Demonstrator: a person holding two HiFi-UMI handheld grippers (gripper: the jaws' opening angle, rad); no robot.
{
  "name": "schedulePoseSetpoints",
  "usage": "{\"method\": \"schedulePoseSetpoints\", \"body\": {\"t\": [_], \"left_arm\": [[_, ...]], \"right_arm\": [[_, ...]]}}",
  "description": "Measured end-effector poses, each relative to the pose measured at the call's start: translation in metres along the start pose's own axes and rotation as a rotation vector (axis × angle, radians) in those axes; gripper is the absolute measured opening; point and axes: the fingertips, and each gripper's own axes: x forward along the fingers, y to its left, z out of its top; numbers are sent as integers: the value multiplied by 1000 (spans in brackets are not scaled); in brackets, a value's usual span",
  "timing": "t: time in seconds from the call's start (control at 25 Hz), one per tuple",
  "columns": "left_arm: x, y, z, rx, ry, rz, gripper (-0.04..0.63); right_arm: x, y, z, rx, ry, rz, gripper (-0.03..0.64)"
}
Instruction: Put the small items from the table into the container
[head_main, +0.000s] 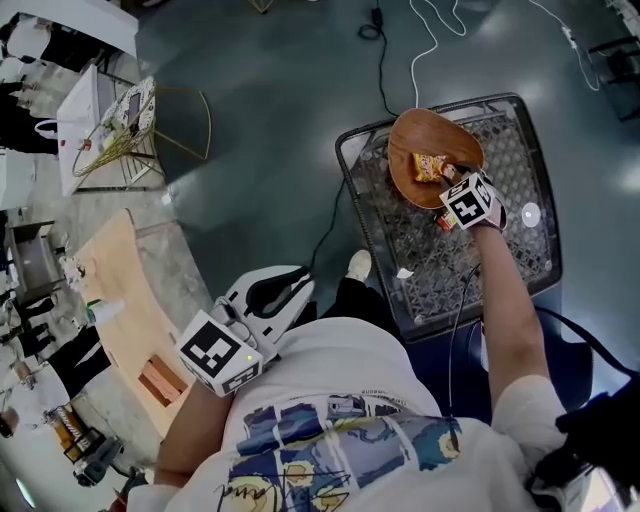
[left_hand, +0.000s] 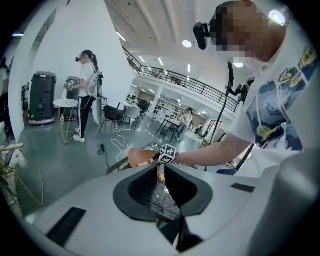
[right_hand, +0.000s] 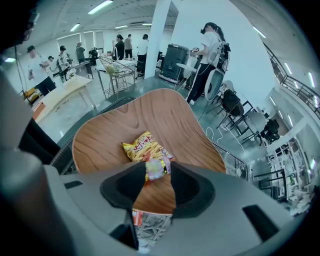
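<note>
A wooden bowl (head_main: 420, 140) (right_hand: 170, 117) stands at the far end of the black mesh table (head_main: 520, 260). A yellow snack packet (head_main: 428, 167) (right_hand: 140, 147) lies inside it. My right gripper (head_main: 455, 180) (right_hand: 155, 169) hangs over the bowl's near rim, pointing steeply down, and is shut on a small pink-and-white wrapped candy (right_hand: 154, 168). My left gripper (head_main: 300, 285) (left_hand: 161, 167) is held close to my body, left of the table and well off it. Its jaws are drawn together with nothing between them.
A red-and-white packet (head_main: 443, 222) (right_hand: 137, 218) lies on the mesh just under the right gripper. A round white item (head_main: 530, 213) and a small white scrap (head_main: 404, 272) also lie on the table. Cables (head_main: 380, 60) run across the floor; a wooden bench (head_main: 120, 290) stands at the left.
</note>
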Motion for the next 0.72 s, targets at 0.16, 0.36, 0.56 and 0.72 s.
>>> {"method": "schedulePoseSetpoints", "body": {"t": [0.16,0.36,0.56,0.72], "left_arm": [[-2,0,-4,7,11,19,31],[-7,3,-6,3,15,17,31],[-11,2,-3,17,8,-13,31],[-12,-1,-2,36,-2,-58,31]], "right_arm": [[8,-1,-2,-17,21,5,158],[9,5,1,4,17,6,160],[-10,11,4,28,-8,-28,160],[-31,22,0,87,-30,-60,160]]}}
